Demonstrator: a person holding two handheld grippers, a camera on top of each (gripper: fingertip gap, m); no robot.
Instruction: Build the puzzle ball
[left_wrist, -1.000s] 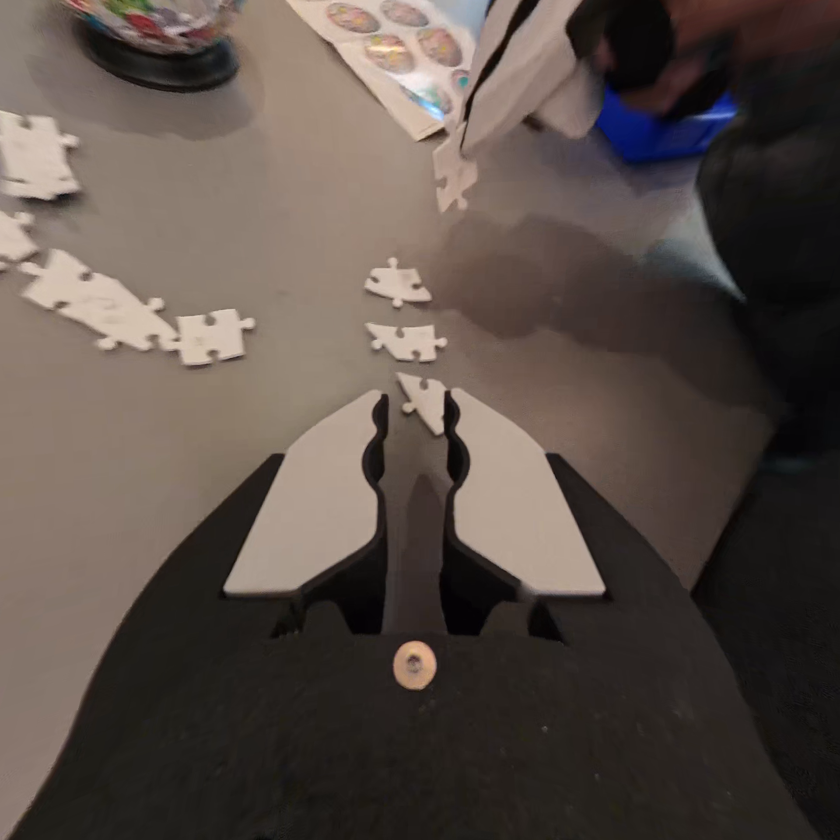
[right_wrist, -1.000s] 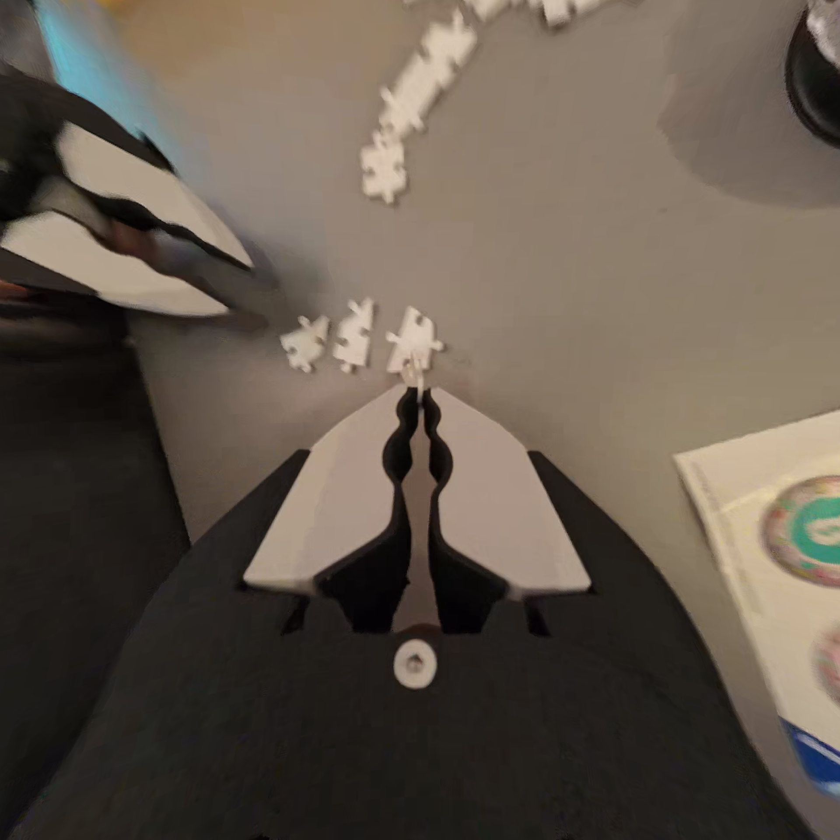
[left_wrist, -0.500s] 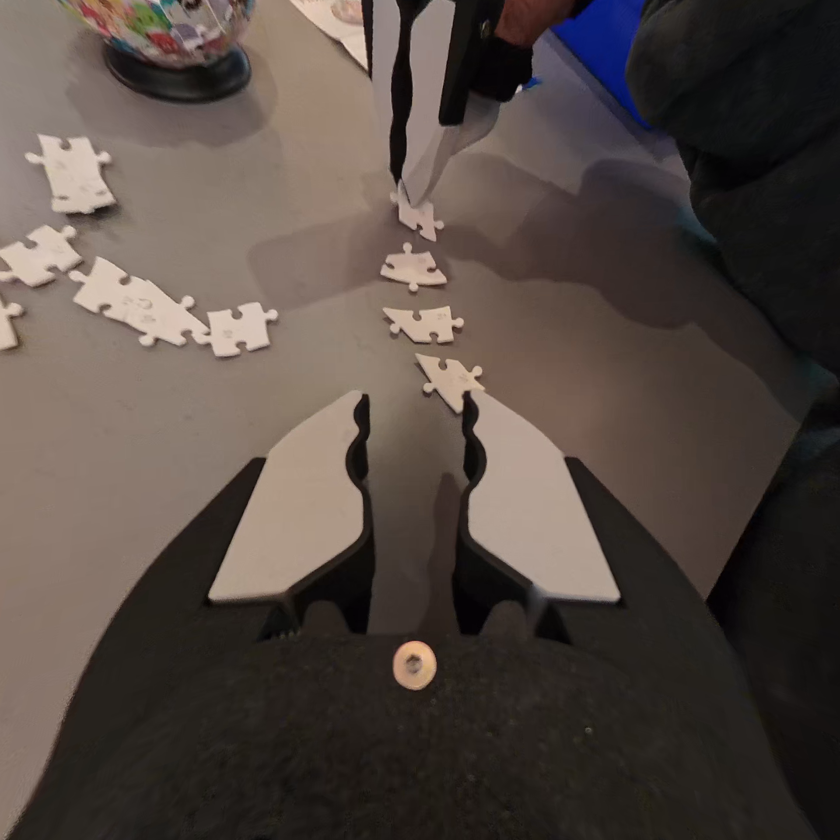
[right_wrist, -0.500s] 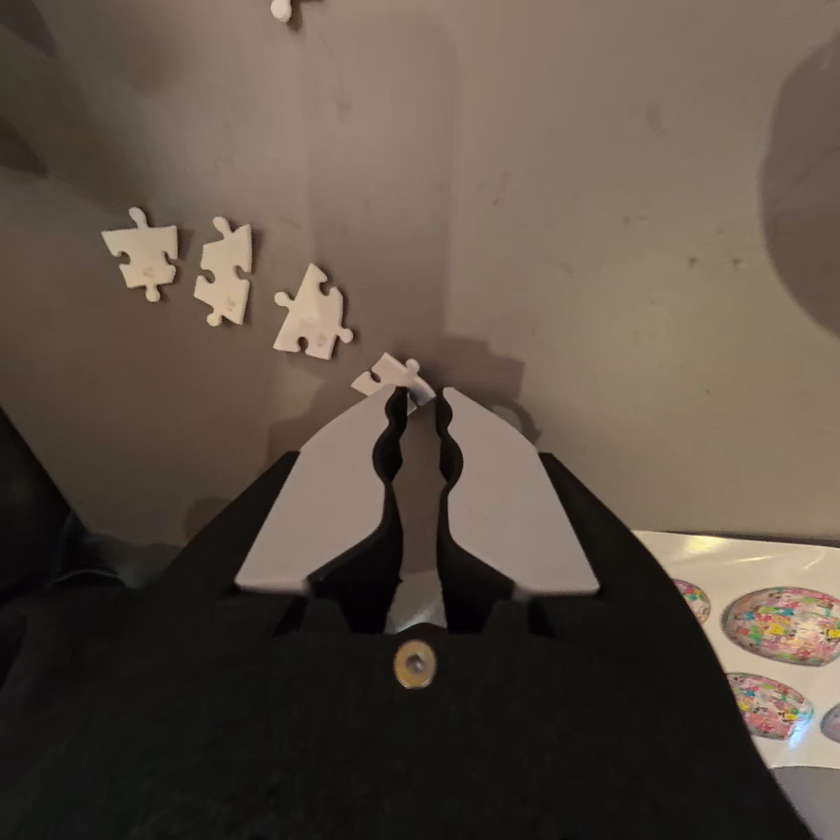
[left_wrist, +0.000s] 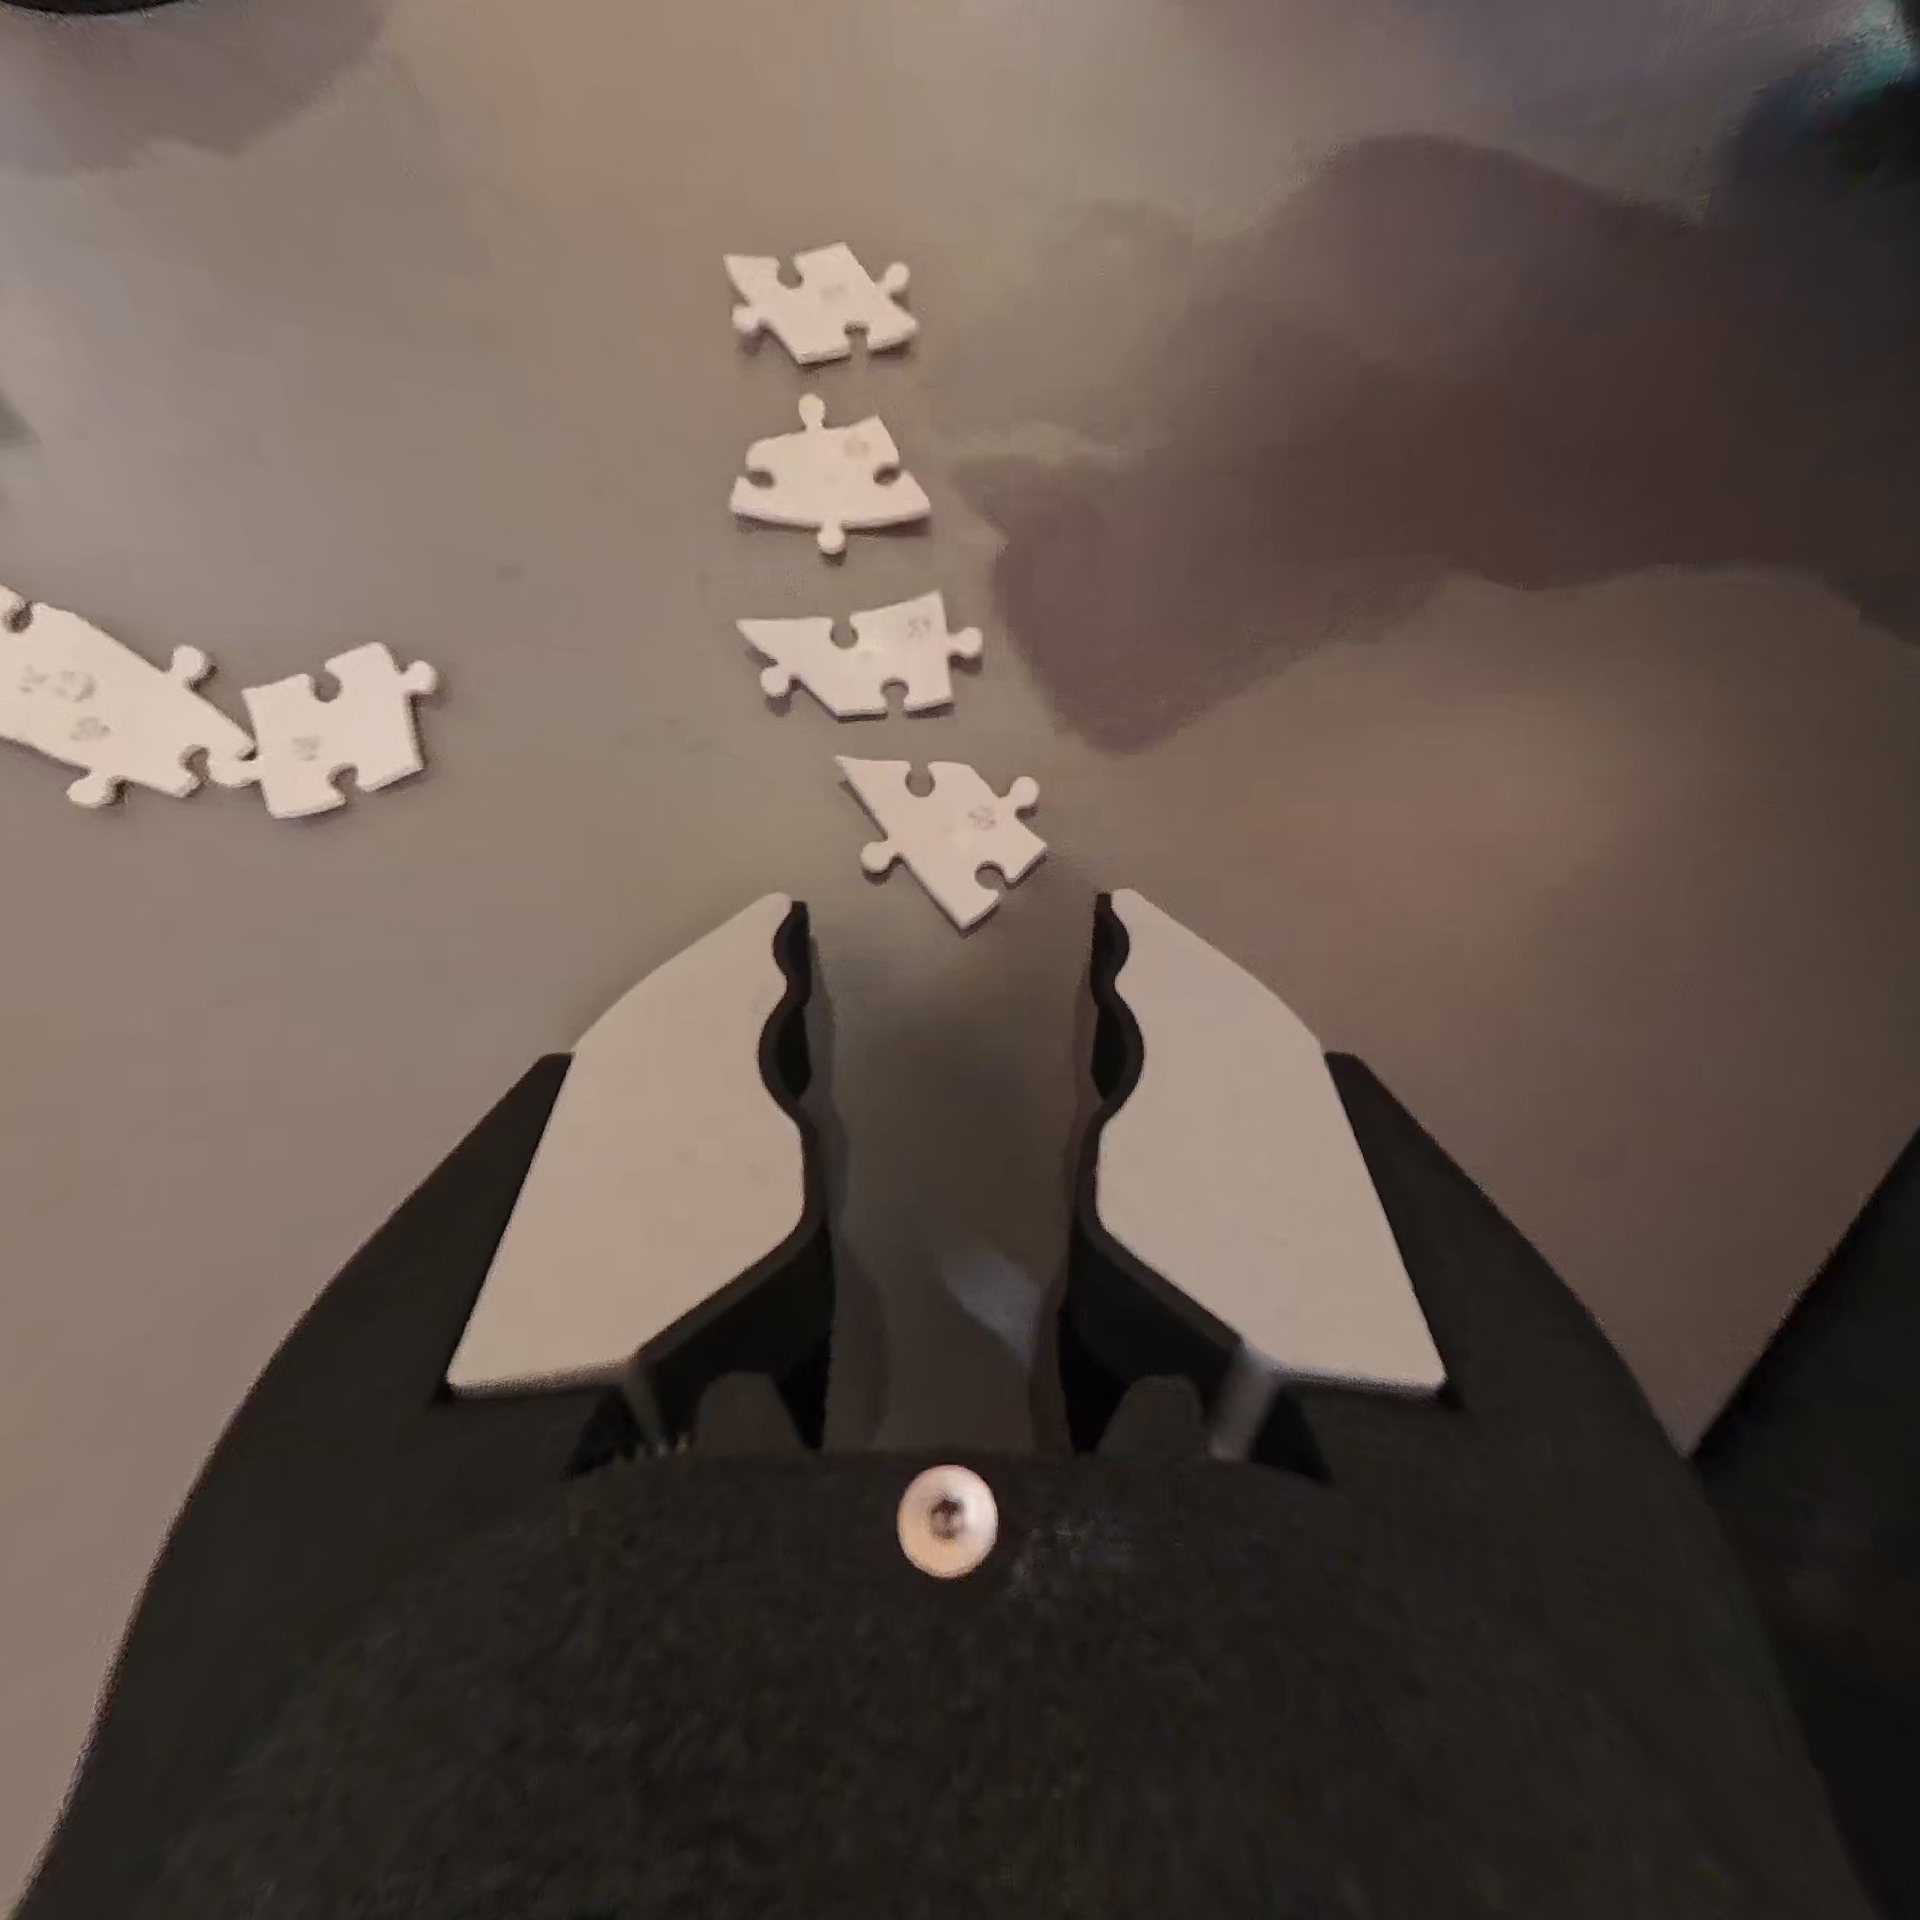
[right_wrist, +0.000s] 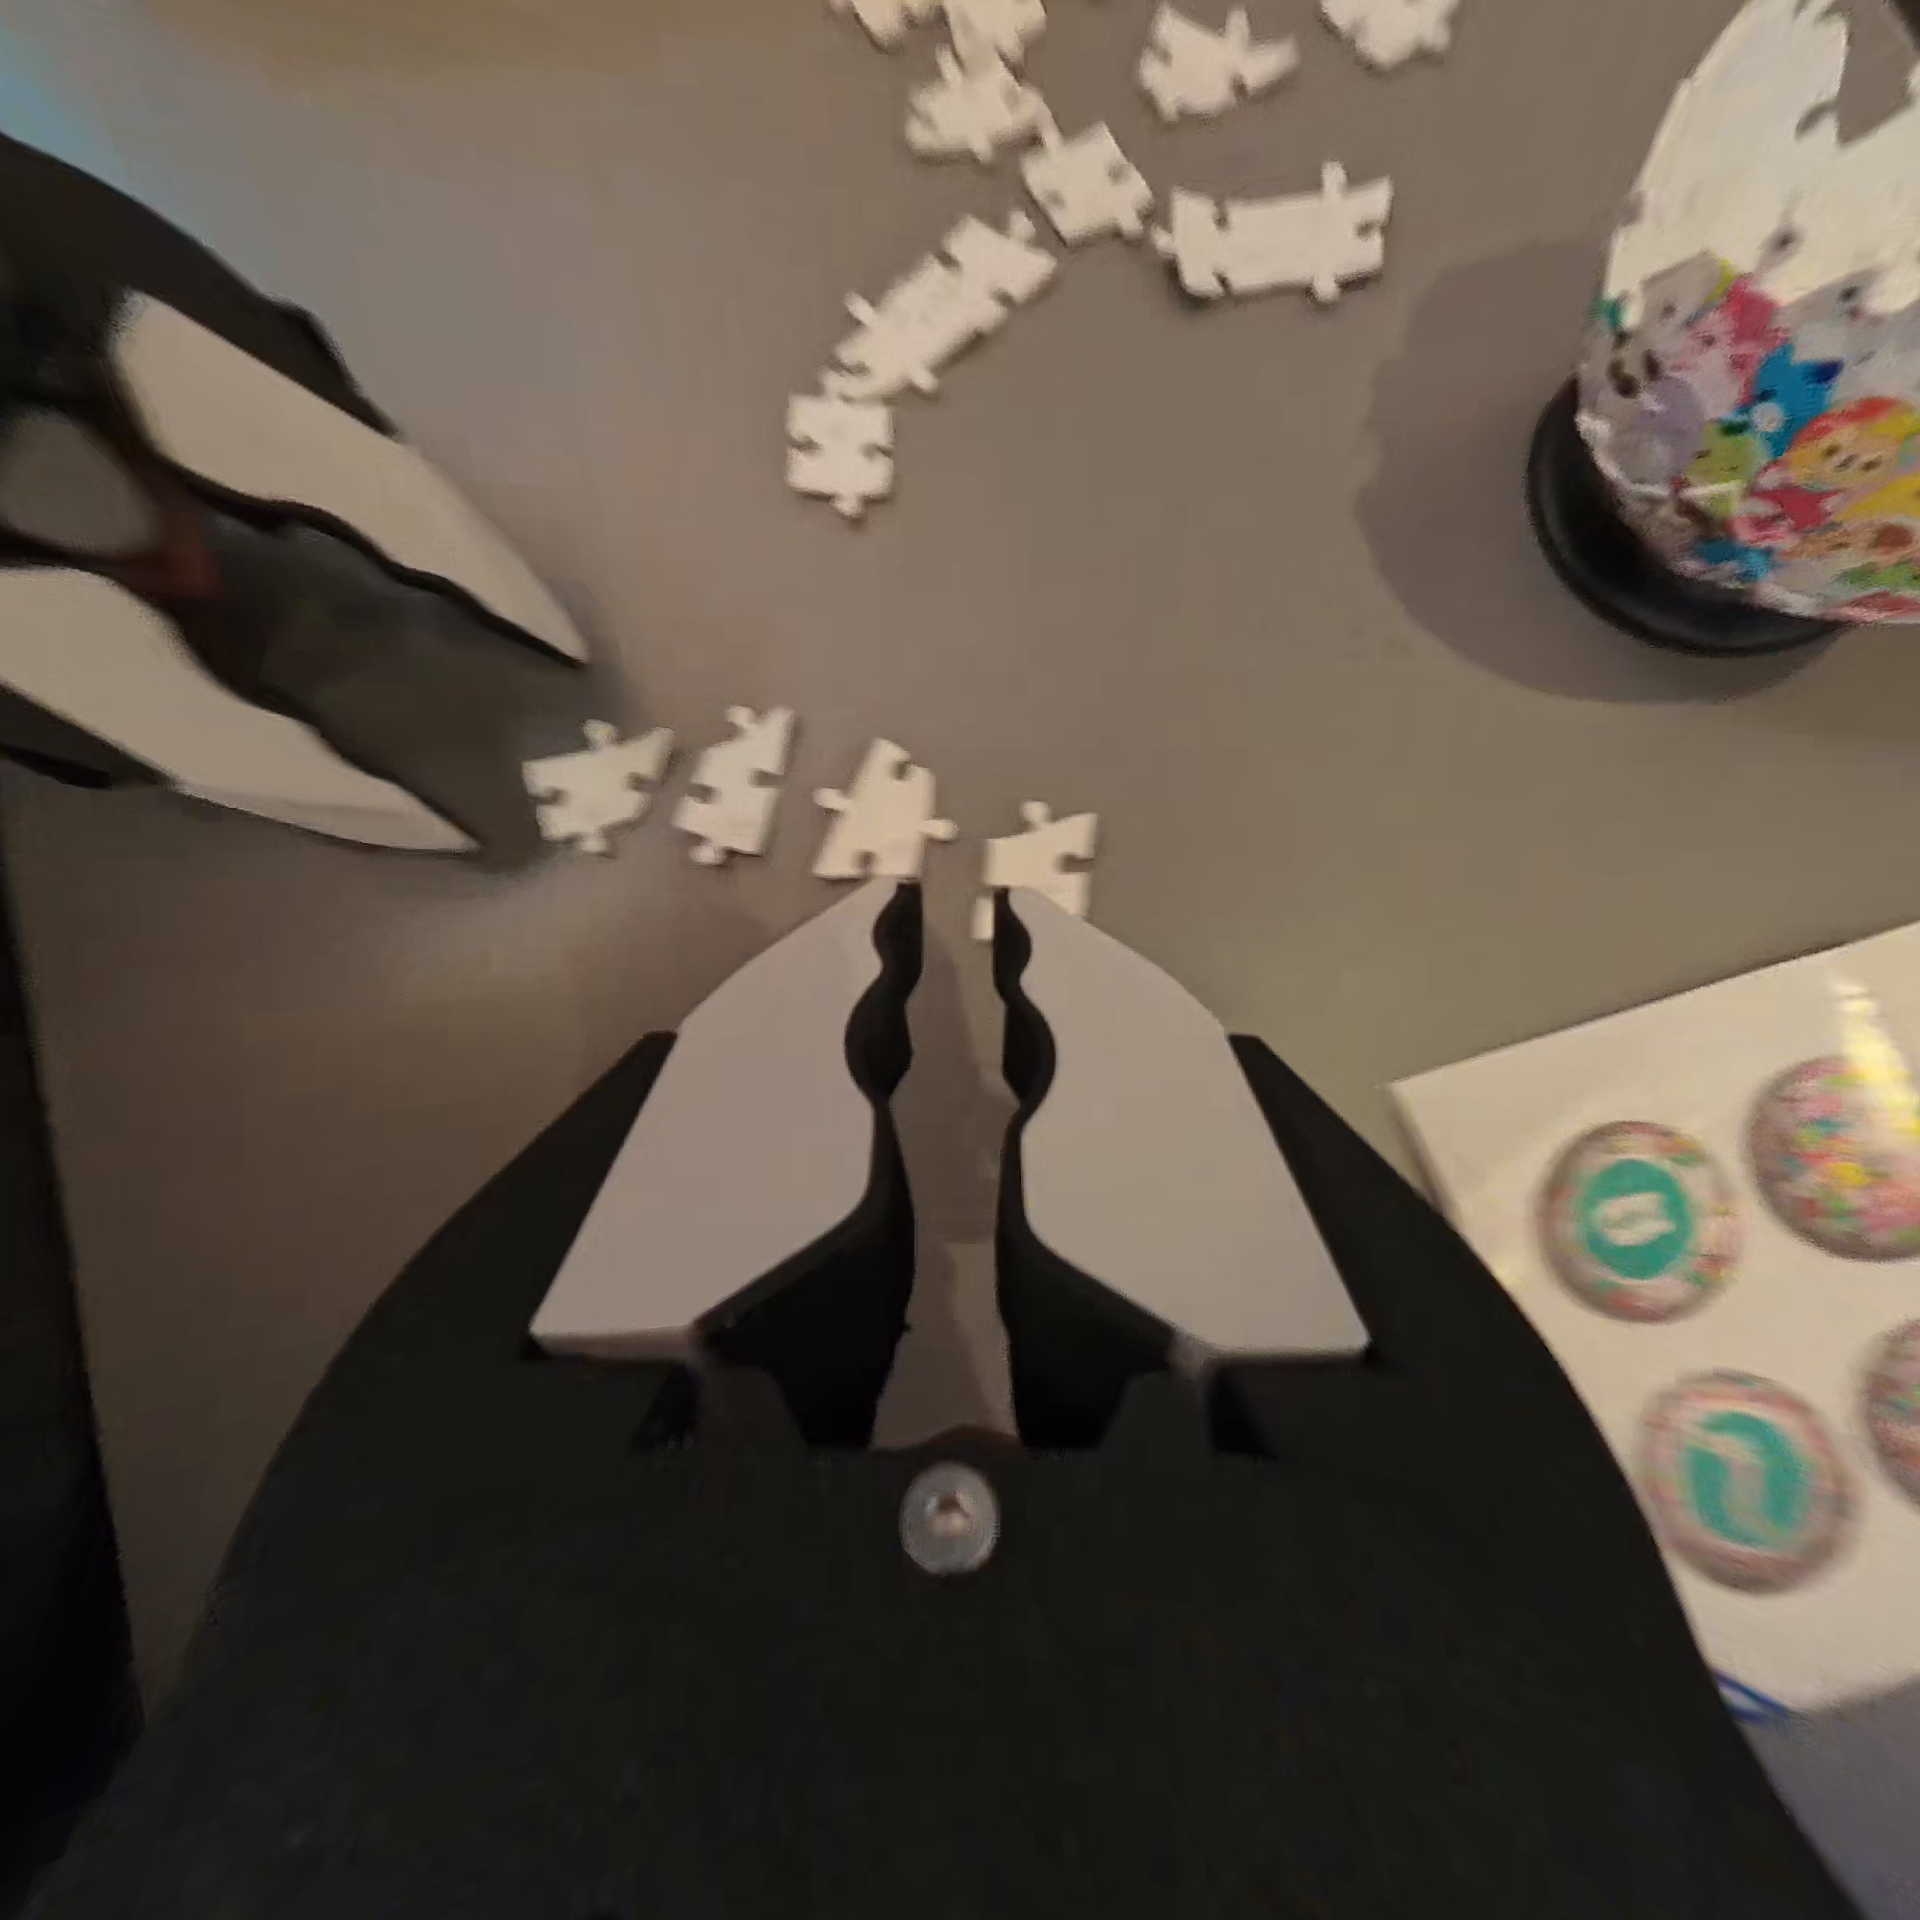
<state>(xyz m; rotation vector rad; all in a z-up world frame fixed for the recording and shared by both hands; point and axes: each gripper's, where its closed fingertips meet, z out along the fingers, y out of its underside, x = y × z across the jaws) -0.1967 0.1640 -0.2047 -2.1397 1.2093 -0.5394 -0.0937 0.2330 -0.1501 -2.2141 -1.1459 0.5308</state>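
Bare table (left_wrist: 468, 1039) flanks left hand-held gripper (left_wrist: 951, 914), jaws spread, near table edge (left_wrist: 1787, 1299).

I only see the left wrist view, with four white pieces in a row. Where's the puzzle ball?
Observer: The right wrist view shows the puzzle ball standing on a black base.
Operator: Is my other hand-held gripper holding a piece?
Observer: No. The right hand-held gripper is slightly open with nothing clamped, its tips by the row's end piece.
Operator: Anything else over there?
Observer: A glossy sheet with ball pictures lies to that gripper's right.
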